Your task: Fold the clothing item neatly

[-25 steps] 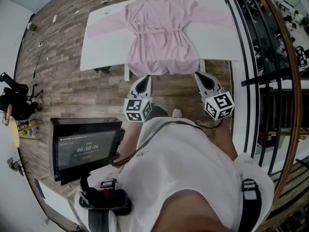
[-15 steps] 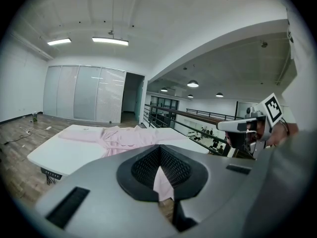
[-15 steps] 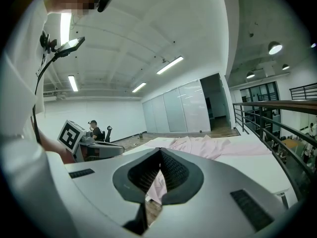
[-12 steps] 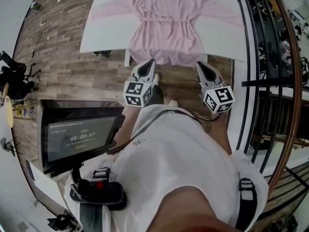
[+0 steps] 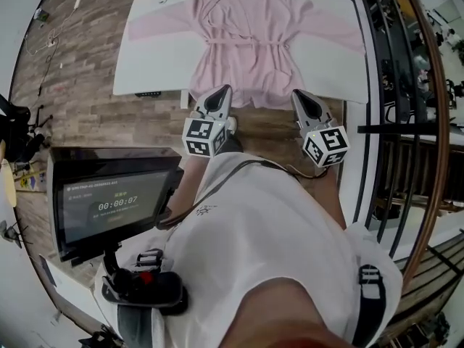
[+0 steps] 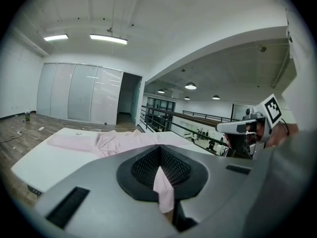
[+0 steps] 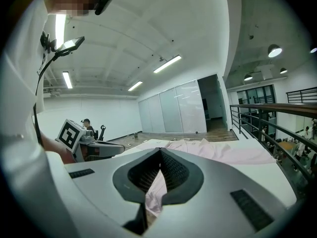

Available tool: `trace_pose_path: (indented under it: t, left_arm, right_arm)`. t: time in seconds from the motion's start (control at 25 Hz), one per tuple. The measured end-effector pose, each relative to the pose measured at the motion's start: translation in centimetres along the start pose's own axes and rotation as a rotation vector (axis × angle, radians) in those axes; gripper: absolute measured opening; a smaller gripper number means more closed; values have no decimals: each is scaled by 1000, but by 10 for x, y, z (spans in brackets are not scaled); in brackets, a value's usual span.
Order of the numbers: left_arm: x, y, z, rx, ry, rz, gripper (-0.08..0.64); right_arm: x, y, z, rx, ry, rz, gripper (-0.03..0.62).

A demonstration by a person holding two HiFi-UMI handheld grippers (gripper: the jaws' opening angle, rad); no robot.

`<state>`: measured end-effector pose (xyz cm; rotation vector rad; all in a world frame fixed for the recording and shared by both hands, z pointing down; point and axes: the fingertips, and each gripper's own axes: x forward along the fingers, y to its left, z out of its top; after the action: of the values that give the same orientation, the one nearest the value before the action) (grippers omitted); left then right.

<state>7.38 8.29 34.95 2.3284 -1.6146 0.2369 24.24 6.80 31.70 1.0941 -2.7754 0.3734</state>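
Hovering at the near edge of the white rectangular table (image 5: pixel 148 67), the left gripper (image 5: pixel 222 91) and the right gripper (image 5: pixel 299 95) both show jaws pressed together, nothing pinched between them. Spread flat on that table is the pink long-sleeved fabric robe (image 5: pixel 246 46), sleeves out to either side, belt tied across the waist, hem draping over the near edge. Both tips sit right by that hem; contact can't be judged.

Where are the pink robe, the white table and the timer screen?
pink robe (image 5: pixel 243 71), head view, skirt below the belt.
white table (image 5: pixel 148 67), head view, bare left part.
timer screen (image 5: pixel 112 205), head view, display middle.
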Motion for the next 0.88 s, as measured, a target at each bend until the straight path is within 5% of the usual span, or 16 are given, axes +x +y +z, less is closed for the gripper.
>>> trace_pose_path:
  t: [0.16, 0.52, 0.88]
  left_arm:
    - [33, 49, 26, 6, 0, -15, 3]
    - [48, 54, 42, 42, -21, -67, 3]
    - [94, 116, 61, 40, 8, -128, 3]
  right_arm:
    - [51, -12, 22, -3, 1, -22, 3]
    - [53, -18, 26, 5, -30, -82, 3]
    - [122, -30, 45, 19, -21, -146, 3]
